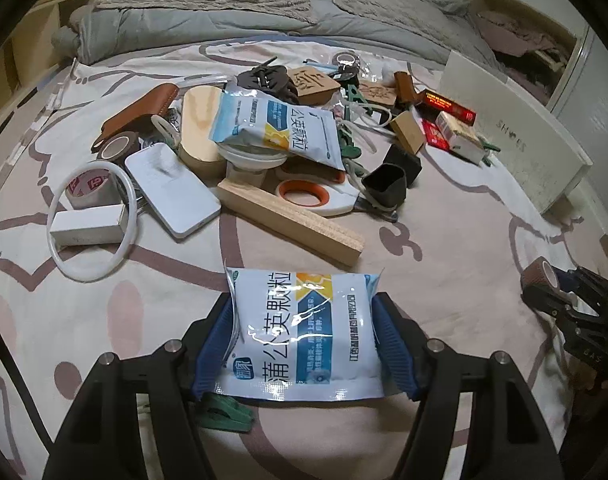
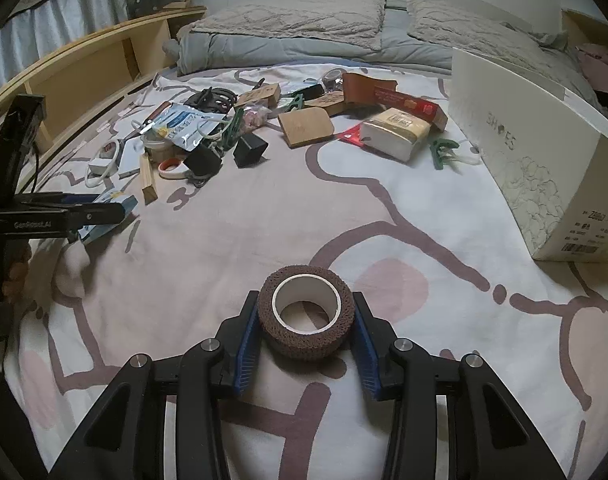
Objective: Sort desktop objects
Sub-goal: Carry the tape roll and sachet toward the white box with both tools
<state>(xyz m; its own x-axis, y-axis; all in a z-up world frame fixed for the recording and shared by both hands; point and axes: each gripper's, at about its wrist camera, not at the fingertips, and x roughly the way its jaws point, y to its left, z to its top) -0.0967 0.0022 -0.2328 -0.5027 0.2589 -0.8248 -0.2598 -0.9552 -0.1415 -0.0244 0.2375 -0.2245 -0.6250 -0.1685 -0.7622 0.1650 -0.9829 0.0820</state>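
Left gripper (image 1: 304,340) pinching glossy blue-white granule sachet (image 1: 304,332); right gripper (image 2: 304,328) clamping brown crepe tape roll (image 2: 305,312). Lifting gently, avoiding crushing.

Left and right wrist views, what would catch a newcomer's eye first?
Each gripper holds something: the left gripper pinches a blue-and-white sachet low in its view, and the right gripper clamps a brown tape roll. Behind them, a pile of clutter covers the patterned sheet, with a white shoebox at the right.
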